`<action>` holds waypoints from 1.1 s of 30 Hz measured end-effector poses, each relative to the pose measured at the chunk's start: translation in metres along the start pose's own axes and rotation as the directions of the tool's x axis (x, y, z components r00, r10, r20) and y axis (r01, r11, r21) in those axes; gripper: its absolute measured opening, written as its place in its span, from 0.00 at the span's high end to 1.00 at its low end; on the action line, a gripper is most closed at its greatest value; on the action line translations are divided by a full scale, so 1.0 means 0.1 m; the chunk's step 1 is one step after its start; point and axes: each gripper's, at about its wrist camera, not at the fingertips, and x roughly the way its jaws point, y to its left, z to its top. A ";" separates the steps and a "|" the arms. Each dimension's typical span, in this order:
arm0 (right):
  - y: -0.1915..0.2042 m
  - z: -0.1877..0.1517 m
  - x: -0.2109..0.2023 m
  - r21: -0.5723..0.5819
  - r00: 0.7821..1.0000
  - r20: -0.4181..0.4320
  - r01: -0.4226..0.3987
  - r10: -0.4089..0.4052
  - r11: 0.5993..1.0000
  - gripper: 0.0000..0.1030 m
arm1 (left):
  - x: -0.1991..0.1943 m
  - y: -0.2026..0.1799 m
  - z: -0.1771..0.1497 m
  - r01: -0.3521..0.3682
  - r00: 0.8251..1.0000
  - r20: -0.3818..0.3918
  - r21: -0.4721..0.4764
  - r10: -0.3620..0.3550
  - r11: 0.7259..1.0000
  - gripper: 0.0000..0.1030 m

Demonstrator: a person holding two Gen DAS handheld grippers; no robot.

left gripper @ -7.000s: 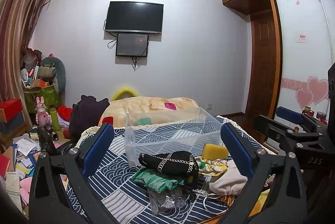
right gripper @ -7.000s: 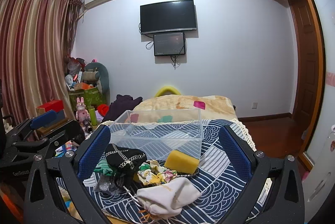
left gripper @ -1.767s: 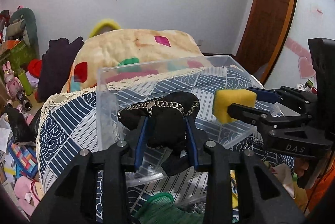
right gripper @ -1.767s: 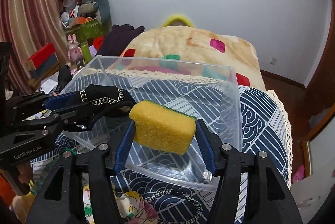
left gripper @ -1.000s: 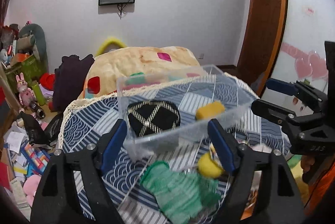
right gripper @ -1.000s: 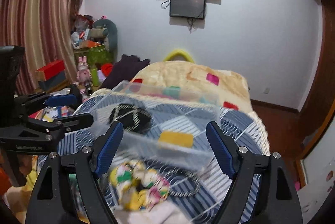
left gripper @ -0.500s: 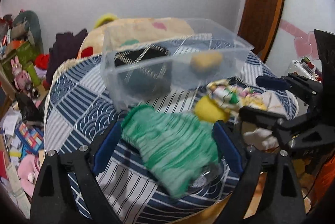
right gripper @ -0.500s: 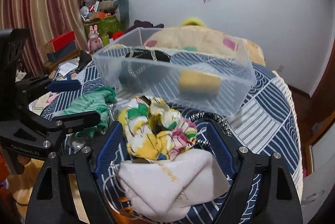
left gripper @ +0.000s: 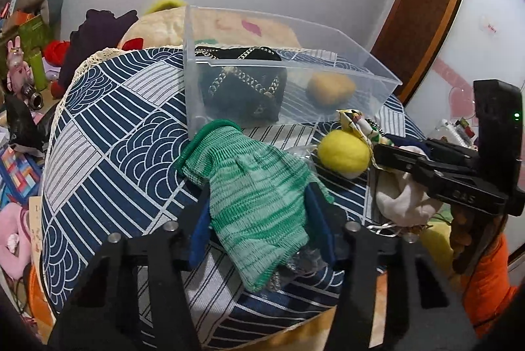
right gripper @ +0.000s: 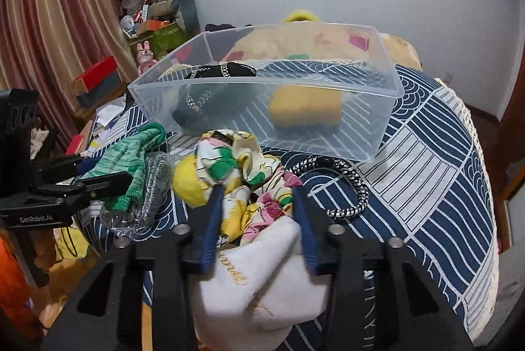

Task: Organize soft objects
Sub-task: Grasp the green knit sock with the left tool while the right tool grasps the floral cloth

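Observation:
A clear plastic bin point(left gripper: 361, 55) point(right gripper: 390, 108) stands on the patterned bedspread and holds a black chain pouch point(left gripper: 242, 92) point(right gripper: 216, 72) and a yellow sponge point(left gripper: 331, 88) point(right gripper: 305, 108). My left gripper point(left gripper: 259, 219) is shut on a green knitted glove point(left gripper: 252, 190) point(right gripper: 128, 157) lying in front of the bin. My right gripper point(right gripper: 259, 210) is shut on a floral cloth point(right gripper: 242, 174), with a white pouch point(right gripper: 262, 278) under it. A yellow ball point(left gripper: 343, 154) point(right gripper: 188, 180) lies between the two.
A braided black-and-white cord point(right gripper: 341, 183) lies right of the floral cloth. A clear plastic bag point(right gripper: 147, 190) sits under the glove. Clutter, toys and boxes point(left gripper: 23, 62) fill the floor at left. A wardrobe door point(left gripper: 469, 32) stands at right.
Both grippers dropped low over the pile and closed, the left on the green glove, the right on the floral cloth. Before that, they released the black pouch and the sponge into the bin.

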 end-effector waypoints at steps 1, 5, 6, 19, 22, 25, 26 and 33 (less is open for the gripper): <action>-0.01 0.00 0.00 0.004 1.000 0.001 -0.005 0.005 1.000 0.74 | 0.00 -0.01 0.00 0.005 1.000 0.000 0.000 -0.005 1.000 0.57; 0.01 0.00 -0.07 -0.002 1.000 0.028 0.009 -0.008 1.000 0.81 | -0.05 -0.04 0.01 0.000 1.000 0.014 0.003 0.000 1.000 0.65; 0.03 0.00 -0.09 -0.009 0.999 0.037 0.014 -0.014 1.000 0.82 | -0.07 -0.06 0.02 -0.003 1.000 0.023 0.010 0.003 1.000 0.67; 0.09 0.20 -0.48 -0.052 0.977 0.199 0.083 -0.071 0.995 0.92 | -0.52 -0.41 0.22 -0.037 0.983 0.181 0.119 0.014 0.992 0.69; 0.08 0.27 -0.55 -0.041 0.969 0.234 0.094 -0.082 0.995 0.92 | -0.58 -0.47 0.32 -0.049 0.975 0.222 0.129 0.019 0.990 0.68; 0.05 0.35 -0.56 -0.030 0.966 0.245 0.093 -0.083 0.995 0.92 | -0.59 -0.48 0.43 -0.063 0.968 0.248 0.132 0.029 0.989 0.68; 0.08 0.35 -0.54 -0.033 0.969 0.235 0.093 -0.082 0.995 0.92 | -0.59 -0.48 0.46 -0.071 0.966 0.254 0.132 0.035 0.989 0.68; 0.13 0.26 -0.30 -0.064 0.988 0.138 0.075 -0.066 0.995 0.49 | -0.51 -0.42 0.45 -0.073 0.971 0.237 0.118 0.044 0.990 0.68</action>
